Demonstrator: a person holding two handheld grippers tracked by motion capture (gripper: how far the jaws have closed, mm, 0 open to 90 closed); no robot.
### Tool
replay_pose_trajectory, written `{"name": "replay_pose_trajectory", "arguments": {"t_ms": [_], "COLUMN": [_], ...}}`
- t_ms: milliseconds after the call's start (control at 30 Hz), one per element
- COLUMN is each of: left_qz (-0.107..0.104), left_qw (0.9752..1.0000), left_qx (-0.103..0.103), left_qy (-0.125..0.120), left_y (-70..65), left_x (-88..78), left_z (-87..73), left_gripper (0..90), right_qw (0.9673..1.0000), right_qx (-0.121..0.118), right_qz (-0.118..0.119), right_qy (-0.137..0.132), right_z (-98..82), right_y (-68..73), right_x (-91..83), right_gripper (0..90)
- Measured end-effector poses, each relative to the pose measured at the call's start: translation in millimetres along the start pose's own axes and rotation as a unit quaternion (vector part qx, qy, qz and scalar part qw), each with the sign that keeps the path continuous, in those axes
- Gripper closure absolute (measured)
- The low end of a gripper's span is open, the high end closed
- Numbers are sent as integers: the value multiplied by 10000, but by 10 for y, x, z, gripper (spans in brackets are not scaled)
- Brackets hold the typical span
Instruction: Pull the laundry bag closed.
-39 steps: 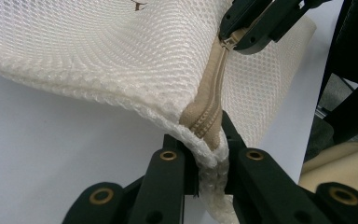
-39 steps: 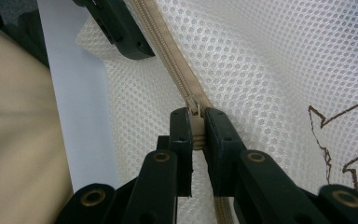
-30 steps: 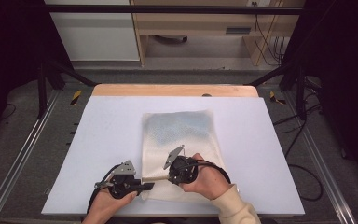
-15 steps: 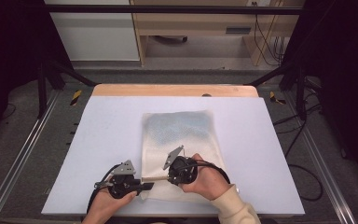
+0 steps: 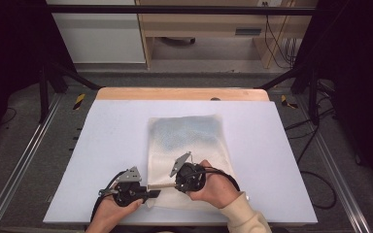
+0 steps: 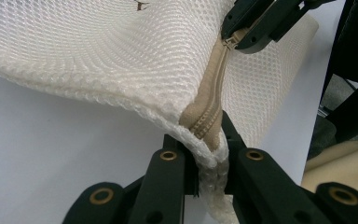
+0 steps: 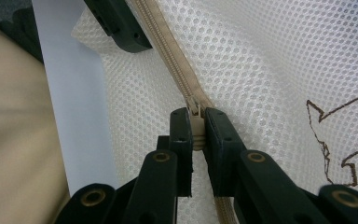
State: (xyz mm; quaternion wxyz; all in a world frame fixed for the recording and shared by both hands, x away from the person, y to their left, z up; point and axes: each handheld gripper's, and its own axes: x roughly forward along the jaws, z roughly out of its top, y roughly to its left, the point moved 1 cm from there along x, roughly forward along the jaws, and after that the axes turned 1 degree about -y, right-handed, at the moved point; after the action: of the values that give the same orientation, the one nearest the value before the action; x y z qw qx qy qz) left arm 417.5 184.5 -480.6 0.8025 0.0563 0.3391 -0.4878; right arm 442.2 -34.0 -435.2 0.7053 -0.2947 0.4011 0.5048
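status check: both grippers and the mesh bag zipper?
Left gripper shut on white mesh zip bag corner. Right gripper shut on beige zipper pull. Zipper tape taut between them. Nothing in the way.

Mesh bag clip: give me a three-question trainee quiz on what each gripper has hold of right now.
1. True or false: the left gripper is shut on the corner of the mesh bag.
2. What does the right gripper pinch? A) zipper pull B) loose thread C) table edge
3. Fill in: the zipper tape is ___ in colour.

Key: 1 true; 2 A; 3 beige.
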Motion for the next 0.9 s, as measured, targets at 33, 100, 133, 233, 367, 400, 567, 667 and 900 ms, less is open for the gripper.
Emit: {"name": "replay_pose_trajectory", "arguments": {"t_ms": [33,100,133,233,367,400,567,667,900], "left_qz": [0,5,4,2,2,4,3,16,8], "left_qw": [10000,10000,10000,10000,10000,10000,10000,10000,10000], "left_qx": [2,5,7,4,31,30,41,36,34], "left_qy": [1,-3,-1,-1,18,7,10,20,12], "left_y": [-1,-2,-3,-2,-4,-5,-15,-11,-12], "left_x": [1,1,1,2,12,7,8,5,3], "left_z": [0,-1,-1,-1,-2,0,1,0,0], "left_gripper": [840,840,840,840,842,841,841,841,841], "right_qw": [10000,10000,10000,10000,10000,10000,10000,10000,10000], "right_qx": [1,1,4,7,12,33,44,33,94], "right_qz": [-2,-2,0,-4,-2,15,-5,2,-24], "right_qy": [-9,-4,-5,0,7,10,32,29,17], "right_z": [-1,-2,-2,-1,-13,-15,-18,-25,-85], "right_y": [0,3,2,4,-6,-8,3,7,-22], "right_x": [-1,-6,-8,-2,0,-1,-7,-13,-28], "right_gripper": [820,820,820,820,820,820,820,820,820]}}
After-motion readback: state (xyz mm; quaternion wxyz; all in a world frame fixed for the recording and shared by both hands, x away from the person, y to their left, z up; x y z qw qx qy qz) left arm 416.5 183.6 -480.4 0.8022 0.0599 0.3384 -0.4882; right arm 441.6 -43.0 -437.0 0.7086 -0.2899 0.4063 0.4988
